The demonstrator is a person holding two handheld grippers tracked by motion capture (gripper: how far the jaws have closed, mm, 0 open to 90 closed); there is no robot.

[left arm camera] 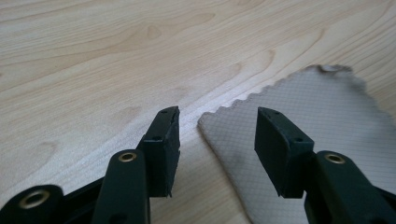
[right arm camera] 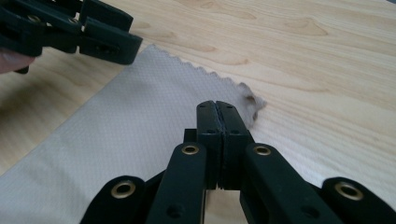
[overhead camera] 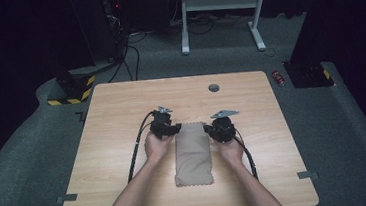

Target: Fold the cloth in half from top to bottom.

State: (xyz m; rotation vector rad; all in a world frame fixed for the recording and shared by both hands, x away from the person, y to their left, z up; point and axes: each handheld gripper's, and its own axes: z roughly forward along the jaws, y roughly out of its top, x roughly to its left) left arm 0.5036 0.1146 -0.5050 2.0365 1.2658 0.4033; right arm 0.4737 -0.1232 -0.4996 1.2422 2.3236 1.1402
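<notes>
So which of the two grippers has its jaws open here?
The left gripper: its jaws stand apart astride the cloth's near corner. The right gripper has its jaws pressed together at the cloth's other far corner.

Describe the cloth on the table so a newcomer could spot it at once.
On the pale wooden table, look between the two hand-held grippers near its middle. The cloth lies flat there, a beige folded rectangle running toward the person, with zigzag-cut edges; it is the one soft thing on the tabletop.

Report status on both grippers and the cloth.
Left gripper open, fingers straddling the near-left corner of the beige cloth. Right gripper shut at the cloth's far right corner; grip on fabric unclear. Cloth flat on table, nothing in the way.
</notes>
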